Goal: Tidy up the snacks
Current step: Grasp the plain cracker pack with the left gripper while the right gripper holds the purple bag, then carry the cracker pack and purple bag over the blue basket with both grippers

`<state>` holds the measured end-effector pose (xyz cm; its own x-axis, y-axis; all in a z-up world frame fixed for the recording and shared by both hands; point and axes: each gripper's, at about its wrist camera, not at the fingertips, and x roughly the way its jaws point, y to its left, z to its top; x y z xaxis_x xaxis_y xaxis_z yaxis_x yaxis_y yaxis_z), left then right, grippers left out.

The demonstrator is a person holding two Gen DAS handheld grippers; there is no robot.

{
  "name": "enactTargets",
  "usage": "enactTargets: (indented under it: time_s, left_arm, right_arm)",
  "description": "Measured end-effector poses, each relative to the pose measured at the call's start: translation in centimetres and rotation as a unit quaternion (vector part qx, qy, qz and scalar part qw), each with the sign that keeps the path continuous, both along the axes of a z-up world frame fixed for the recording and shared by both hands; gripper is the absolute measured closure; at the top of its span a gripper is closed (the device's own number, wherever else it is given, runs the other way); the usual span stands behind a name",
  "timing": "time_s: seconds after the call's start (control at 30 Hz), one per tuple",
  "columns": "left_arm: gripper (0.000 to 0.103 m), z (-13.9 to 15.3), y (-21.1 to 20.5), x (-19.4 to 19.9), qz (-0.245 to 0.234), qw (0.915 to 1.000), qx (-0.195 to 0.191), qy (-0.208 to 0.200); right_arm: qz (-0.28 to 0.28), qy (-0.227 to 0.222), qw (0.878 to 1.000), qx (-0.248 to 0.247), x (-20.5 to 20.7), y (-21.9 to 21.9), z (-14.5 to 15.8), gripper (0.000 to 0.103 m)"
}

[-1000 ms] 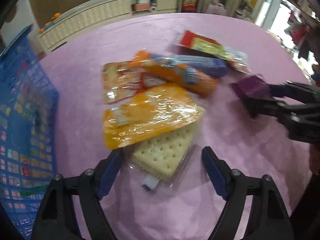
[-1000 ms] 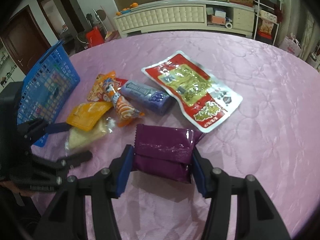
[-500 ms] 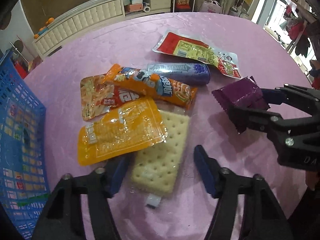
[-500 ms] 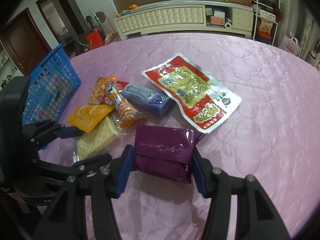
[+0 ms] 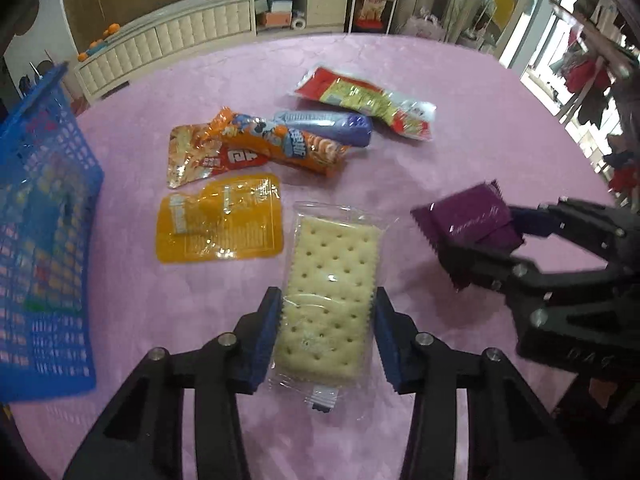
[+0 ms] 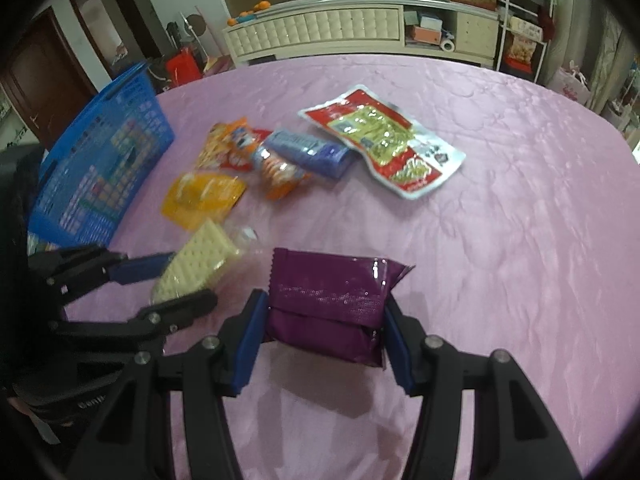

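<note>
My left gripper (image 5: 326, 334) is shut on a clear-wrapped cracker pack (image 5: 330, 296), pads pressing both long sides, held just above the pink tablecloth; it also shows in the right wrist view (image 6: 196, 268). My right gripper (image 6: 322, 334) is shut on a purple snack pack (image 6: 332, 300), seen from the left wrist view at right (image 5: 472, 220). On the cloth lie a yellow pouch (image 5: 220, 220), an orange biscuit pack (image 5: 288, 148), a pouch under it (image 5: 192, 156), a blue-violet tube (image 5: 328, 122) and a red-and-yellow pouch (image 5: 364, 100).
A blue plastic basket (image 5: 40, 216) stands at the table's left edge, also in the right wrist view (image 6: 100, 160). The round table has a pink cloth (image 6: 500, 200). A white cabinet (image 6: 320, 32) stands beyond the table.
My left gripper has closed on the cracker pack and drawn it out from under the yellow pouch. My right gripper keeps holding the purple pack, now closer to the left gripper.
</note>
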<state>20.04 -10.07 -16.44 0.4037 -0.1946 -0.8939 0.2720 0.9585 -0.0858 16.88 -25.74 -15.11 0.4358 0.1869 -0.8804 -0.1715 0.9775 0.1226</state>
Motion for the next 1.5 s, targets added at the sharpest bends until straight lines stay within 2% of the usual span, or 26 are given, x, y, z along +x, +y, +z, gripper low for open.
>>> enactTargets:
  time_s: [0.4, 0.63, 0.87, 1.03, 1.13, 1.5]
  left_arm:
    - [0.06, 5.6, 3.7, -5.0, 0.021, 0.997, -0.017, -0.073]
    - [0.06, 10.1, 7.3, -7.2, 0.04, 0.9913, -0.015, -0.124]
    - [0.06, 13.6, 11.9, -7.7, 0.07, 0.9856, 0.002, -0.154]
    - [0.06, 14.7, 15.8, -7.4, 0.093, 0.9821, 0.011, -0.164]
    - [0.06, 15.0, 18.2, -6.9, 0.106, 0.98, 0.003, -0.168]
    - [0.06, 14.4, 25.3, -3.3, 0.158, 0.9759, 0.003, -0.15]
  right_arm:
    - [0.027, -0.051, 0.998, -0.028, -5.3, 3.8, 5.6, 0.043]
    - [0.053, -0.088, 0.995, -0.011, -5.5, 7.1, 9.8, 0.043]
    - [0.092, -0.121, 0.988, 0.0, -4.3, 11.8, 12.9, 0.043]
    - [0.132, -0.13, 0.983, -0.003, -2.4, 15.9, 13.8, 0.043]
    - [0.159, -0.139, 0.977, -0.013, -1.1, 18.5, 14.1, 0.043]
    - [0.215, -0.143, 0.965, -0.046, 4.3, 25.3, 13.4, 0.043]
